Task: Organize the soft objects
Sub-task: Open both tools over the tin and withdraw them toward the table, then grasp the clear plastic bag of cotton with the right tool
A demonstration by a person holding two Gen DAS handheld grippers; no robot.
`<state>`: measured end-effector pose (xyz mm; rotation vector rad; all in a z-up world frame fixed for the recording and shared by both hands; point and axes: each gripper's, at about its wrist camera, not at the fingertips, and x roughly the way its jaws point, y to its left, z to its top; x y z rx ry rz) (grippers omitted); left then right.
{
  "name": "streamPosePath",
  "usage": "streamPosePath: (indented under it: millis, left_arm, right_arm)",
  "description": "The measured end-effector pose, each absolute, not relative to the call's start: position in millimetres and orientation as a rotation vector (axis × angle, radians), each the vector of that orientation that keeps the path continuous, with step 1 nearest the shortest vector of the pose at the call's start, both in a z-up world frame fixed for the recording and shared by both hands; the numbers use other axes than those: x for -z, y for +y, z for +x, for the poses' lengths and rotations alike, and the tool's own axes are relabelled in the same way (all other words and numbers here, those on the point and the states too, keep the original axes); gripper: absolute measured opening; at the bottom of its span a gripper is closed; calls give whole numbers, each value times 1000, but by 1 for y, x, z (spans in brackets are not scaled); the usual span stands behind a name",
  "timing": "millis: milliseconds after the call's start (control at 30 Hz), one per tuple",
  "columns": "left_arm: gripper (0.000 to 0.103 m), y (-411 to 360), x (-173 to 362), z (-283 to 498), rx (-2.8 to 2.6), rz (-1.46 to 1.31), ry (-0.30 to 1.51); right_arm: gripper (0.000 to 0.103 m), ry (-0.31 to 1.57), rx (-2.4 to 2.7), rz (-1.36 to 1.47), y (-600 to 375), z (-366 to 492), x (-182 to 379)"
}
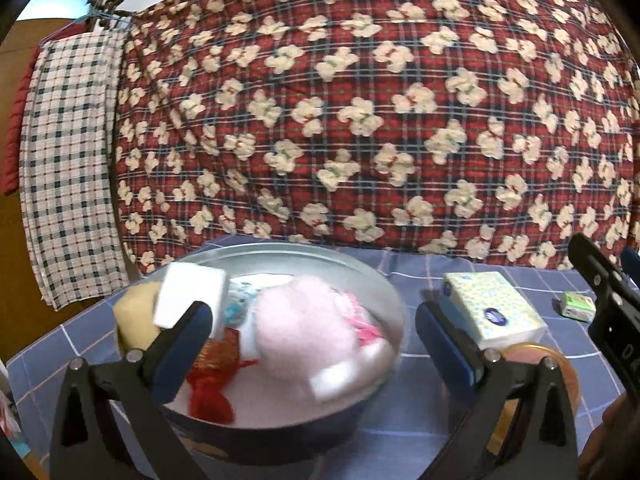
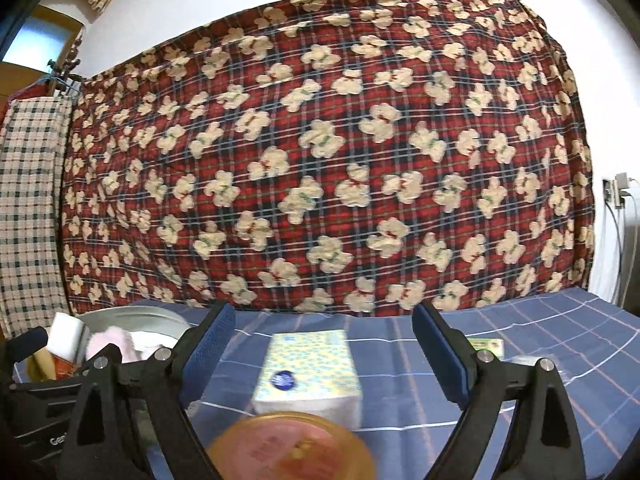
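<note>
Several soft things already sat in the round tin [image 1: 384,280]: a pink plush [image 1: 304,328], a white sponge block [image 1: 188,296] riding high near the rim, some red yarn [image 1: 208,396], a yellowish piece at the far left. The tin lay directly under my left tongs [image 1: 314,348], whose jaws were spread wide and held nothing. The tissue pack [image 2: 308,372], the next soft item as I judged it, lay on the blue checked cloth [image 2: 520,344] straight ahead of my right tongs [image 2: 320,356], between the two open jaws but beyond the tips, not touched. Nearer than the pack, just under the right tongs, was an orange round lid [image 2: 290,446]; it was blurred, so I could only say it probably touched or overlapped the pack's near edge.

My worries were these. Closing on the pack from this line, the lower parts of the jaws could catch the lid and drag it along, or tip the pack off it. The pack is a soft wrapper, so a hard squeeze would crush it and a light one would let it slide out on the way across. The tin was already heaped, and the sponge block stood proud of the rim, so dropping the pack in from the side could knock it out. My left tongs hung over the tin, just beside the path, and the two rigs could clash. A small green packet [image 2: 486,346] lay off to the right of the right tongs, well apart.
</note>
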<state>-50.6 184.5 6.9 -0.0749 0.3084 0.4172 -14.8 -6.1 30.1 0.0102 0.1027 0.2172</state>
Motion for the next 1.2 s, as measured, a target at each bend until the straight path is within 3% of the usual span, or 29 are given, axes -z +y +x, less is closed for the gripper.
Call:
streamPosePath:
  millis: [700, 1200]
  left_arm:
    - [103, 76, -9, -36, -206, -22, 311]
    - [103, -33, -7, -16, 31, 66, 357]
  right_arm:
    - [92, 196, -7, 69, -137, 1, -27]
    - [92, 499, 89, 154, -245, 67, -6]
